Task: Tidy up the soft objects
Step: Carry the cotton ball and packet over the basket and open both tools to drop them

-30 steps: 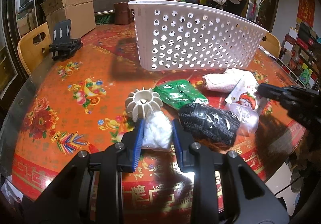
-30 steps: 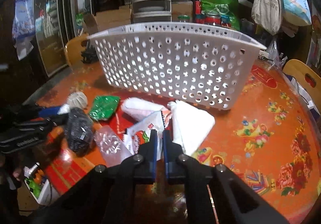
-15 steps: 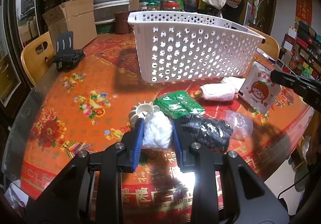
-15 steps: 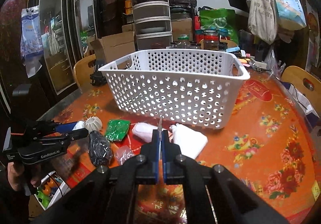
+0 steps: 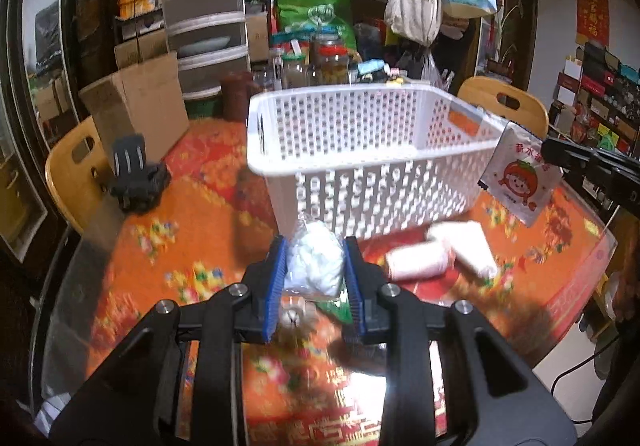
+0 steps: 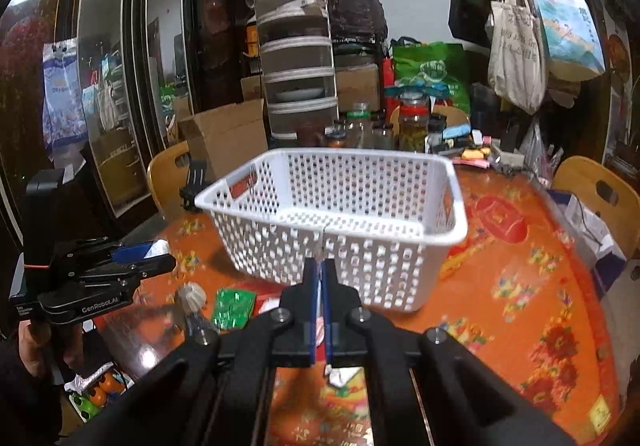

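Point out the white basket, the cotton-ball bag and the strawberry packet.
white basket [image 6: 440,236], right wrist view, near rim.
cotton-ball bag [image 5: 316,264], left wrist view, middle of the bag.
strawberry packet [image 5: 520,176], left wrist view, printed face.

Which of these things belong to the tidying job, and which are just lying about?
Part of the job:
white basket
bag of white fluff in the left tongs
cartoon packet in the right tongs
two white rolls
green packet

Just lying about:
cardboard box
glass jars
hanging tote bags
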`<state>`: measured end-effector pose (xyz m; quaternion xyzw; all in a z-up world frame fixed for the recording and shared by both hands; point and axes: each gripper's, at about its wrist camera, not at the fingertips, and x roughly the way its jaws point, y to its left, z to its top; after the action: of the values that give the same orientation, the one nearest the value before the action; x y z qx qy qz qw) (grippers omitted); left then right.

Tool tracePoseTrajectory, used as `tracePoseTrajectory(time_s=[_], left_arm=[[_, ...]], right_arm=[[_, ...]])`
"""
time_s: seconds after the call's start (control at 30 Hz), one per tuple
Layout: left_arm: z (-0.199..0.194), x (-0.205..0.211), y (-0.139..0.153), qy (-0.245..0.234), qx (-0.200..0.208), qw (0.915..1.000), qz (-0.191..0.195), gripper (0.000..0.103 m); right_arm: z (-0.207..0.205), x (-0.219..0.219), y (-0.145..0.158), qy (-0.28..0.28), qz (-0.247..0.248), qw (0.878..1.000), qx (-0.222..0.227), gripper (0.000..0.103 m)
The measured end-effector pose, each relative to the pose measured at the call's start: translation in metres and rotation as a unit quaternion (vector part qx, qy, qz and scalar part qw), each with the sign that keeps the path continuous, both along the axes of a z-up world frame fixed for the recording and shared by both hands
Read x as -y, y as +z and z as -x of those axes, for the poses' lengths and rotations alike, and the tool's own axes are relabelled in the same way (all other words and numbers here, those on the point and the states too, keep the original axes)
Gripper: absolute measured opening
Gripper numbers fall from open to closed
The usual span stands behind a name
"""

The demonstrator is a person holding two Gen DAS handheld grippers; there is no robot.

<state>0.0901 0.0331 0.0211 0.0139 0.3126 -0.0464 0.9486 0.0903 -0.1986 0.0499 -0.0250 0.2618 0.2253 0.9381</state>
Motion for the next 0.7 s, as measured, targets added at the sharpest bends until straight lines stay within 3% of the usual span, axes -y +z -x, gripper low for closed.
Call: tracePoseTrajectory(time_s=[0.2, 0.37, 0.5, 0.7], left_arm=[[-0.024, -0.005, 0.041, -0.004, 0.018, 0.9998, 0.009, 0.026], [-0.065, -0.006, 0.069, -0.007, 0.016, 0.9997, 0.016, 0.026], [-0.119, -0.006, 0.076, -0.003, -0.017, 0.9996, 0.021, 0.026], [-0.204, -0.004, 0.053, 0.012, -0.103, 0.9943, 0.021, 0.026]], right_arm=[[-0.023, 0.003, 0.033, -0.007, -0.004, 1.000, 0.015, 0.001], [-0.062, 0.000, 0.045, -0.022, 0.014, 1.000, 0.009, 0.001], [-0.099, -0.003, 0.041, -0.027, 0.025, 0.999, -0.021, 0.001], [-0.161, -0.007, 0.021, -0.037, 0.049, 0.994, -0.091, 0.001]])
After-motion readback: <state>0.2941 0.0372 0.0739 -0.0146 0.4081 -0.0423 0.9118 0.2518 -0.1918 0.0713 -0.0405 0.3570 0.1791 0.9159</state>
